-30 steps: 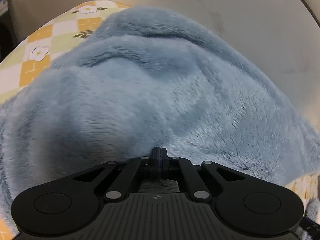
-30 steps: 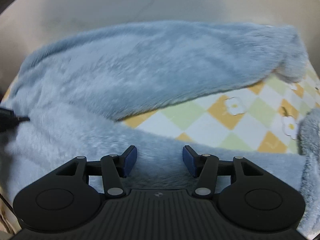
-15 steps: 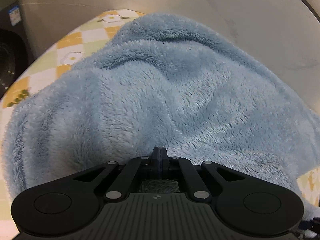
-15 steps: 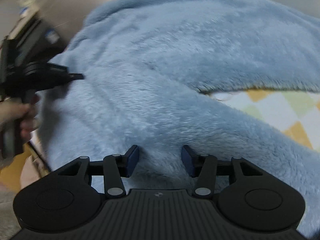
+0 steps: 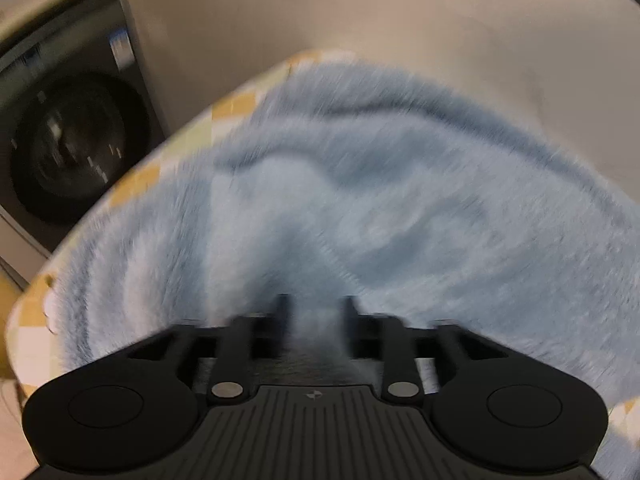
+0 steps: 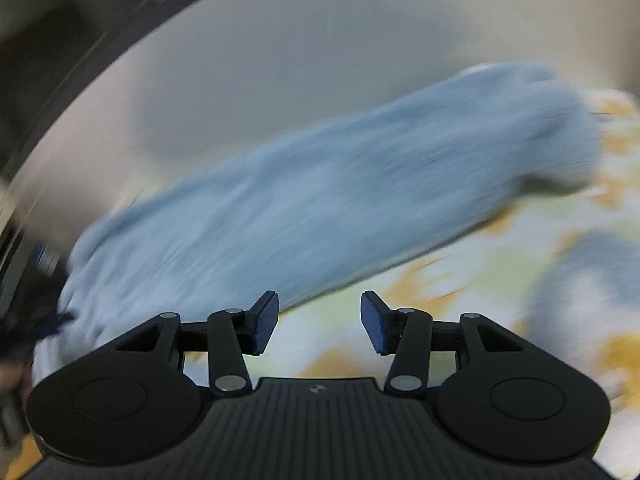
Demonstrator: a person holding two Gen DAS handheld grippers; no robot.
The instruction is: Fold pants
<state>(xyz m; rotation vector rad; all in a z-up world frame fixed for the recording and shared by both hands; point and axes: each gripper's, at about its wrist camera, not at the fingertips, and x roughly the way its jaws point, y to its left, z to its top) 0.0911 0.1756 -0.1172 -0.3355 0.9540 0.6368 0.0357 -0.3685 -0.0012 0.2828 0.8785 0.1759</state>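
The light blue fleece pants [image 5: 360, 200] lie bunched on a table with a checked yellow and green cloth [image 5: 136, 184]. My left gripper [image 5: 316, 306] hovers over the near part of the pants. Its jaws are opening, and a tuft of fleece still stands between the fingers. In the blurred right wrist view one pant leg [image 6: 320, 200] stretches from lower left to upper right. My right gripper [image 6: 320, 316] is open over the bare tablecloth [image 6: 440, 300], just in front of that leg, with nothing between its blue pads [image 6: 266, 320].
A dark front-loading washing machine [image 5: 72, 148] stands beyond the table's left edge. A pale wall [image 5: 360, 20] runs behind the table. More blue fleece [image 6: 592, 280] lies at the right of the right wrist view.
The left jaws, shut on the fleece before, have parted, and that gripper has risen and tipped up. The right gripper has swung off the pants to the bare cloth beside the leg.
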